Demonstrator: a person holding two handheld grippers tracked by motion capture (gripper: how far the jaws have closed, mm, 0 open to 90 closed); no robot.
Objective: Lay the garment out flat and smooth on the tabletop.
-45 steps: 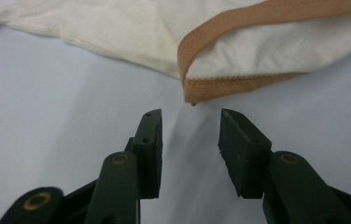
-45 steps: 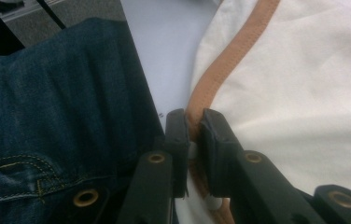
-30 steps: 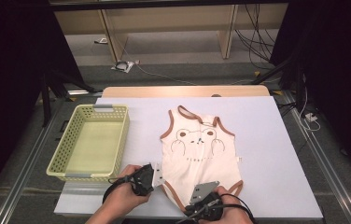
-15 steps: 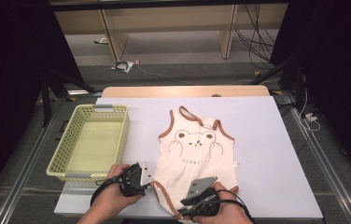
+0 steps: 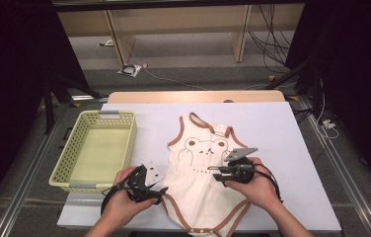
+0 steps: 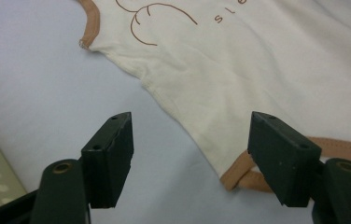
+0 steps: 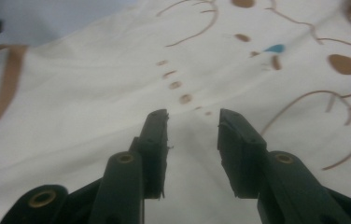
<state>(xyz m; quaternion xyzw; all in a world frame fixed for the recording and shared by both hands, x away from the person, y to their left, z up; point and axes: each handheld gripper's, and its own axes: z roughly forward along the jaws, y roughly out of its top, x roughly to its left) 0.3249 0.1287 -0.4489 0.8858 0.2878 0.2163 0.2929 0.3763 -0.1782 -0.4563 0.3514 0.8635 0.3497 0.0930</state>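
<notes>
Both grippers, left [image 5: 160, 190] and right [image 5: 213, 171], are hovering released over the bodysuit [image 5: 201, 192], risking bunching its thin fabric when regrasping.

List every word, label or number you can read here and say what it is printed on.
"SL...": brown letters under the bear drawing on the cream baby bodysuit; the rest of the word runs off the left gripper view.
In the high view and the right gripper view the same line is too small or blurred to read.
No other text.

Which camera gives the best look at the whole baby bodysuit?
The high view: the bodysuit lies spread flat, neckline to snaps. The left gripper view catches its side hem and brown trim; the right gripper view gets a blurred close-up of the bear print.
</notes>
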